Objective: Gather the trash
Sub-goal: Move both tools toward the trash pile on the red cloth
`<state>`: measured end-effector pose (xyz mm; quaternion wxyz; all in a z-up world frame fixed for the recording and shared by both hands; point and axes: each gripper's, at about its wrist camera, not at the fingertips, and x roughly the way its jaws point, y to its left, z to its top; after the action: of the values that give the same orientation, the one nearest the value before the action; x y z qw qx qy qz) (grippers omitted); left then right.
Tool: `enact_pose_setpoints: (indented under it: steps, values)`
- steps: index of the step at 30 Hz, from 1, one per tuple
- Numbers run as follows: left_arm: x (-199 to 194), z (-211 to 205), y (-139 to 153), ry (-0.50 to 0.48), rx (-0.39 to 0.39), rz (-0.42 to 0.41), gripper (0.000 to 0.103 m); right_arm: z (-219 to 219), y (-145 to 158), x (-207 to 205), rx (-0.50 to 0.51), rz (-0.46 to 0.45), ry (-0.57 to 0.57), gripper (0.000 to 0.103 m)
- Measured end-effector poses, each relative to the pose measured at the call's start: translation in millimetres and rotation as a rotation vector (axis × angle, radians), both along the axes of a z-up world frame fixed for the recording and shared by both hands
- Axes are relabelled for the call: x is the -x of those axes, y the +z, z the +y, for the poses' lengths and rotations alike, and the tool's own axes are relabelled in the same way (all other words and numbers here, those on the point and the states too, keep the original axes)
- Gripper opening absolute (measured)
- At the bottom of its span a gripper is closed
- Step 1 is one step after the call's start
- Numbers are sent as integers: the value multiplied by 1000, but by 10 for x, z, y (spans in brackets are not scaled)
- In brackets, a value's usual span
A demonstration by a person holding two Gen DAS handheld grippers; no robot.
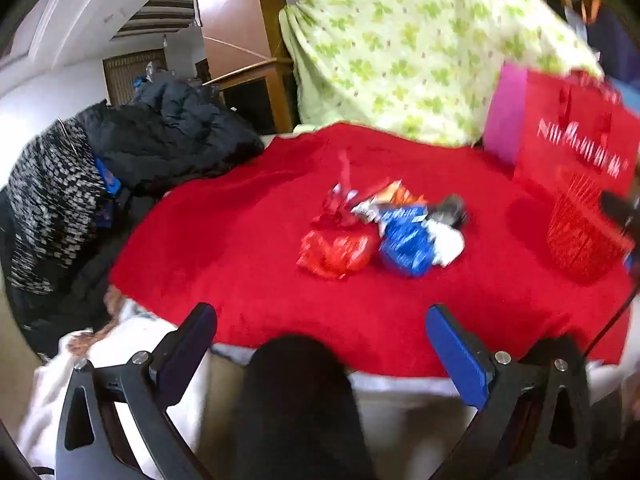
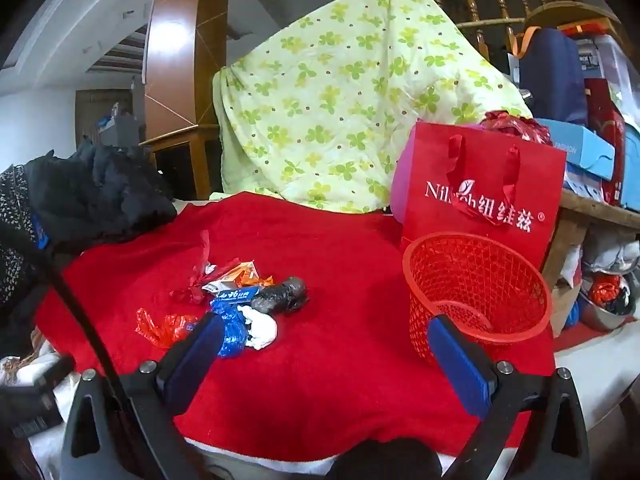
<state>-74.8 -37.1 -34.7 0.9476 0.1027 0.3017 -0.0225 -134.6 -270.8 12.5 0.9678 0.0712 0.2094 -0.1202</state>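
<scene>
A pile of trash lies mid-blanket on a red blanket (image 1: 248,248) (image 2: 328,380): a red plastic bag (image 1: 334,254) (image 2: 162,328), a blue wrapper (image 1: 406,244) (image 2: 232,328), white crumpled paper (image 1: 446,242) (image 2: 262,330), an orange-and-white packet (image 1: 390,198) (image 2: 236,274), a dark crumpled piece (image 1: 452,208) (image 2: 280,294) and red foil (image 1: 338,204) (image 2: 196,280). A red mesh basket (image 2: 478,300) (image 1: 580,240) stands upright to the right of the pile. My left gripper (image 1: 320,344) is open and empty, short of the blanket's near edge. My right gripper (image 2: 324,352) is open and empty above the blanket, between pile and basket.
A red paper gift bag (image 2: 480,188) (image 1: 572,136) stands behind the basket. A green-flowered quilt (image 2: 340,92) (image 1: 400,40) is heaped at the back. Dark jackets (image 1: 120,152) (image 2: 80,196) lie at the left. Boxes and bags (image 2: 592,148) crowd a shelf at right.
</scene>
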Motion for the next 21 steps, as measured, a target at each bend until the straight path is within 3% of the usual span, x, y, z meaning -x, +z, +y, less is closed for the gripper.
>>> enact_pose_setpoints:
  steps: [2,6,10,21]
  values:
    - [55,-17,-4,-7,-8,2,103,44,-17,-4,19,6,-13,103]
    - [125,120,70,-51,102,-13,103,93,12,9,50,11,-23,103]
    - [158,202,81,-34,152,-13,103,101,51,63,45,-9,-33,103]
    - [219,176,116,-77,184,-36,103,164,158,149,50,-40,-35,103]
